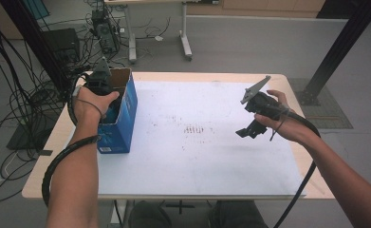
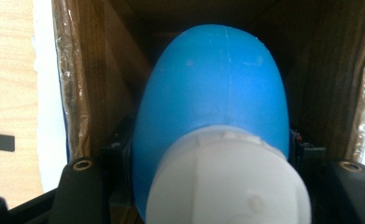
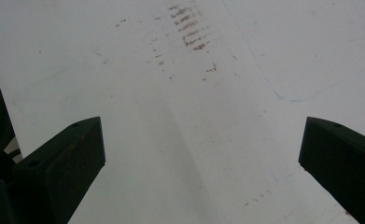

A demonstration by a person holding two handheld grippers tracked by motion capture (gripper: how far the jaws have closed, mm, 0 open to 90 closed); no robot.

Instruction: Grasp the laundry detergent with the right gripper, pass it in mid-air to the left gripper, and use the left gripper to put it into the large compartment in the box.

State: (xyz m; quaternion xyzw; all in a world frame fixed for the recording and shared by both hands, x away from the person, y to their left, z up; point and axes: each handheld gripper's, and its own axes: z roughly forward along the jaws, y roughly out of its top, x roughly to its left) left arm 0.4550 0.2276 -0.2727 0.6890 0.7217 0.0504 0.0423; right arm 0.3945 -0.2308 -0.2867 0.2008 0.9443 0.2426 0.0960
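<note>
Blue bottle (image 2: 213, 88) clamped in left gripper (image 1: 97, 83), down inside box (image 1: 126, 111); release pending. Right gripper (image 1: 254, 123) spread wide, empty, over white sheet (image 1: 197, 156).

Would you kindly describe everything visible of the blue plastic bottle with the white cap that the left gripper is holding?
The blue plastic bottle with the white cap looks smooth and rounded, with a faint seam running down its body. Its ribbed white cap points toward the camera. The left gripper is shut on it just behind the cap, with a jaw on each side. The bottle's body reaches into the open blue cardboard box, between its brown inner walls; whether it touches them I cannot tell.
</note>
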